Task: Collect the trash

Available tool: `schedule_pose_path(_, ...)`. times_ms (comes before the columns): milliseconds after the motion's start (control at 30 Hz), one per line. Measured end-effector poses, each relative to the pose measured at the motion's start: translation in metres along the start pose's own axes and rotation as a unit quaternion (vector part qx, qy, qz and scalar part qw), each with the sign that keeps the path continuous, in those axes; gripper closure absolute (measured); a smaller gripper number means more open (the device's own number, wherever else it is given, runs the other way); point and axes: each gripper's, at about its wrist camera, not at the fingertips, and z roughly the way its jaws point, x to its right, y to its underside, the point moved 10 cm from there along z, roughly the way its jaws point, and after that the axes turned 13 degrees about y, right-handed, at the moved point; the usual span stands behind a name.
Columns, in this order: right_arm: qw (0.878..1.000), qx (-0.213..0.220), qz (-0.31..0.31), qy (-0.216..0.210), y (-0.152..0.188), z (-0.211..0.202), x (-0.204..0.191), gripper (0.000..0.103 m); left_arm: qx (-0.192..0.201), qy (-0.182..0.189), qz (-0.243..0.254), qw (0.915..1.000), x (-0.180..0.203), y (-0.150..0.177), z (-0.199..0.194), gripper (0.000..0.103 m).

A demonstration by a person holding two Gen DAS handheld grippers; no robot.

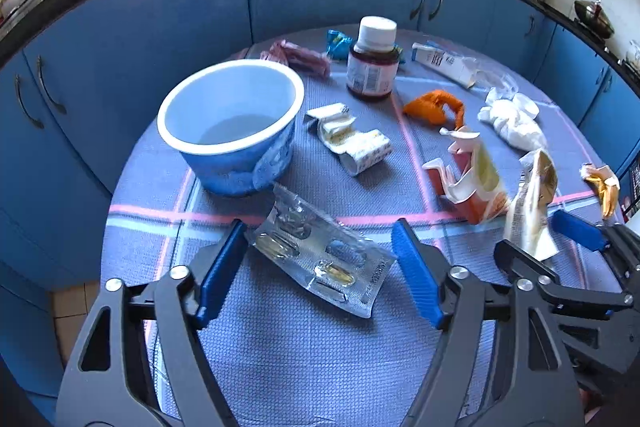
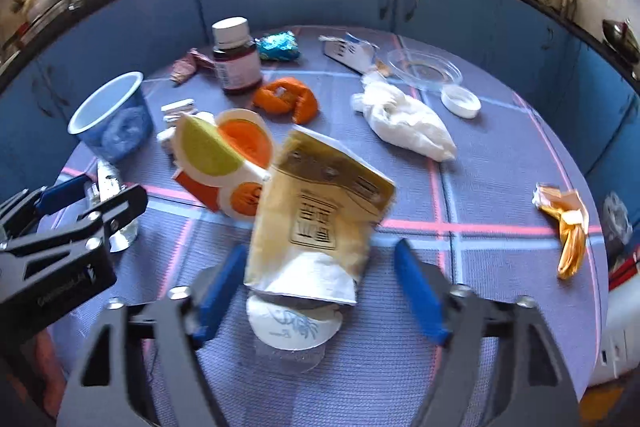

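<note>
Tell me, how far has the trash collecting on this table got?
Barely begun: the blue cup looks empty. In hand: the open left gripper straddles a pill blister pack; the open right gripper has a yellow sachet between its jaws, ungripped. Left: orange peel, a white tissue wad, a gold wrapper and other wrappers.
</note>
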Motion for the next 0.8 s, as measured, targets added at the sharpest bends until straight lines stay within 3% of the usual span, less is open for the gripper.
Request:
schedule_pose_path(67,1.0,-0.001,0.005,-0.008,0.0,0.0,0.002,0.023,-0.002,0.001,-0.002,1.0,-0.001,0.0,0.001,0.026)
schedule_pose_path(133,1.0,-0.013,-0.006,0.003,0.004,0.003,0.0,0.007,-0.011,-0.001,-0.006,0.9999,-0.003,0.003,0.004,0.023)
schedule_pose_path(300,1.0,-0.013,-0.002,0.003,0.003,0.004,0.002,0.007,-0.024,-0.015,0.0,0.9996,-0.004,0.007,0.008,0.022)
schedule_pose_path(400,1.0,-0.013,-0.001,0.003,0.004,0.004,0.003,0.007,-0.029,-0.029,-0.014,0.999,-0.012,0.009,0.008,0.009)
schedule_pose_path(500,1.0,-0.013,-0.001,0.003,0.004,0.004,0.004,0.007,-0.034,-0.035,-0.022,0.9986,-0.016,0.01,0.01,0.003)
schedule_pose_path(800,1.0,-0.013,-0.001,0.003,0.004,0.004,0.004,0.007,-0.031,-0.038,-0.024,0.9985,-0.018,0.012,0.009,0.003)
